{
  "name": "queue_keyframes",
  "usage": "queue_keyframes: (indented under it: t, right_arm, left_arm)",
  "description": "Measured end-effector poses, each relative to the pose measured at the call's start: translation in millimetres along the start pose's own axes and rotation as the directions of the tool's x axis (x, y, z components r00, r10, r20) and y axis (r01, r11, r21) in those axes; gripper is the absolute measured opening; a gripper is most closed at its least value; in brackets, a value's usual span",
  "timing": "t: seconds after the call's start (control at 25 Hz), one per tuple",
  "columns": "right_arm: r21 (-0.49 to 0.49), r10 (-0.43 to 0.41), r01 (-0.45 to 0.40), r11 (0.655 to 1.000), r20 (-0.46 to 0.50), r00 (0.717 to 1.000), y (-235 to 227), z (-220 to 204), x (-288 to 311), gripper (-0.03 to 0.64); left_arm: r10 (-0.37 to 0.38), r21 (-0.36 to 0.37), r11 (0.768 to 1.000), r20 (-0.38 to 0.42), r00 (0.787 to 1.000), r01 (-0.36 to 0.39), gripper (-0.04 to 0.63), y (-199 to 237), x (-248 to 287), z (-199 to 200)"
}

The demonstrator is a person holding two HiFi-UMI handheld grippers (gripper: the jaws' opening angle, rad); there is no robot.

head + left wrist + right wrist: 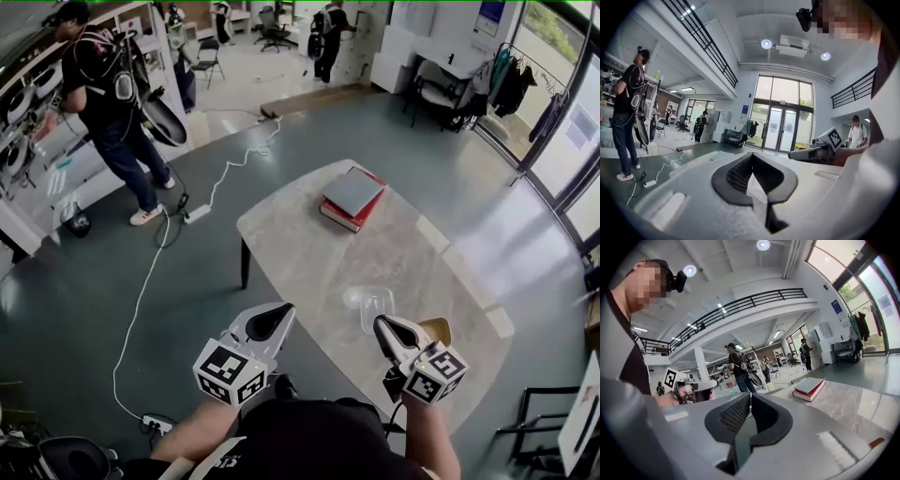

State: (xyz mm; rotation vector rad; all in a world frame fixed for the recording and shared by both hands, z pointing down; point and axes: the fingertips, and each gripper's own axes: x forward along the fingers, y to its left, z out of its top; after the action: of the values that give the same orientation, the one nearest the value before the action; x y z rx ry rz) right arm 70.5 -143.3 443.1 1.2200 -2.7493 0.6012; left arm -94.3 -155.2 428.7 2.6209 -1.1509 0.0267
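The grey right gripper (pixel 750 399) has its jaws pressed together, empty. Beyond, a grey-and-red stack of books (pixel 809 388) lies on the pale marble table (pixel 855 405).

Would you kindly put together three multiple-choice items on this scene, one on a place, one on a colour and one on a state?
1. Where does the stack of books lie?
A. on the floor
B. on the far part of the table
C. on a chair

2. What colour is the top book?
A. grey
B. yellow
C. pink

3. How do the jaws of the left gripper stand?
A. wide apart
B. clamped on a book
C. together, with nothing between

Answers:
1 B: the head view shows the stack resting on the marble top, towards its far end.
2 A: a grey cover lies over a red book.
3 C: the left gripper view shows the tips meeting, with nothing between them.
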Motion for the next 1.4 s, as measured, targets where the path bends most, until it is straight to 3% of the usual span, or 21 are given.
queue_keyframes:
  t: [0.44,0.72,0.88,1.4]
  right_arm:
    - [-0.010,-0.157,0.157,0.988,-0.128,0.979,-37.8,-48.2,34.1,0.042]
    - [0.002,-0.190,0.195,0.981,-0.223,0.956,-68.6,-76.0,48.7,0.115]
    - [0.013,-0.214,0.229,0.973,-0.309,0.927,-92.7,-100.5,61.3,0.155]
    - [0.001,-0.237,0.281,0.960,-0.532,0.813,-151.9,-172.9,89.2,0.195]
  left_arm:
    - [-0.088,-0.033,0.996,-0.023,0.996,0.087,0.002,31.2,25.4,-18.5]
    - [-0.104,-0.029,0.994,-0.019,0.994,0.104,0.002,35.0,49.9,-12.4]
    - [-0.116,-0.040,0.993,-0.025,0.993,0.115,0.002,37.7,63.2,-11.6]
    - [-0.135,-0.067,0.989,-0.073,0.988,0.130,0.002,48.6,101.1,-24.4]
